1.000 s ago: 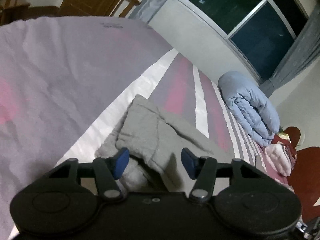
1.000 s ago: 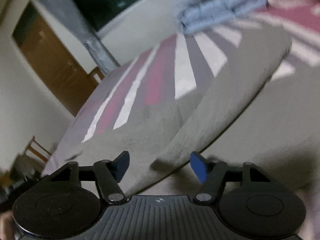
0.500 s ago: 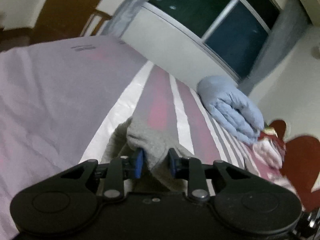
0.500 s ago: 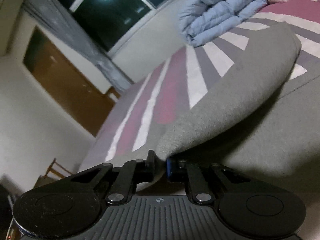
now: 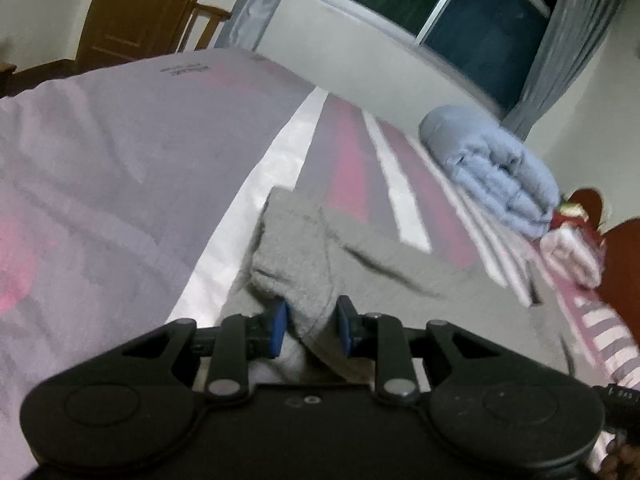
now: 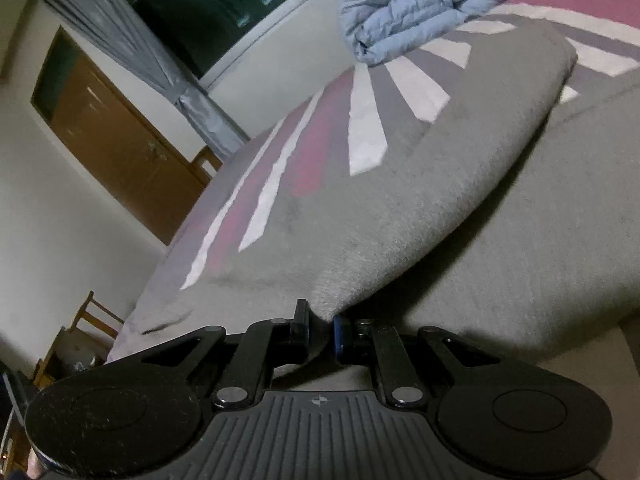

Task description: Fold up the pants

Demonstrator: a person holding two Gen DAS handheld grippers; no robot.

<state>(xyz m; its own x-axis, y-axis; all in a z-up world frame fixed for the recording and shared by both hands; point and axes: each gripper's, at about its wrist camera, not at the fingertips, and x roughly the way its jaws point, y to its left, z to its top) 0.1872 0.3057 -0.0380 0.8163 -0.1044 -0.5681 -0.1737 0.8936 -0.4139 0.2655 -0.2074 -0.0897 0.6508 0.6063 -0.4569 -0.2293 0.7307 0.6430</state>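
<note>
Grey fleece pants point(image 5: 360, 264) lie on a striped bed sheet point(image 5: 120, 168). My left gripper point(image 5: 312, 326) is shut on a bunched end of the pants, and the cloth bulges out between its blue pads point(image 5: 279, 326). In the right wrist view the pants point(image 6: 420, 184) fill most of the frame. One layer of the cloth is lifted off a lower layer. My right gripper point(image 6: 321, 330) is shut on the near corner of that lifted layer.
A folded pale blue duvet point(image 5: 496, 172) lies at the far side of the bed, with pink bedding point(image 5: 572, 252) beside it. Behind are a dark window point(image 6: 208, 4), grey curtains, a brown door point(image 6: 116, 136) and a wooden chair point(image 6: 84, 328) by the bed's edge.
Both grippers went from open to shut on the grey pants. The left one pinched the bunched end. The right one took the corner, and that layer now hangs raised over the one below.
</note>
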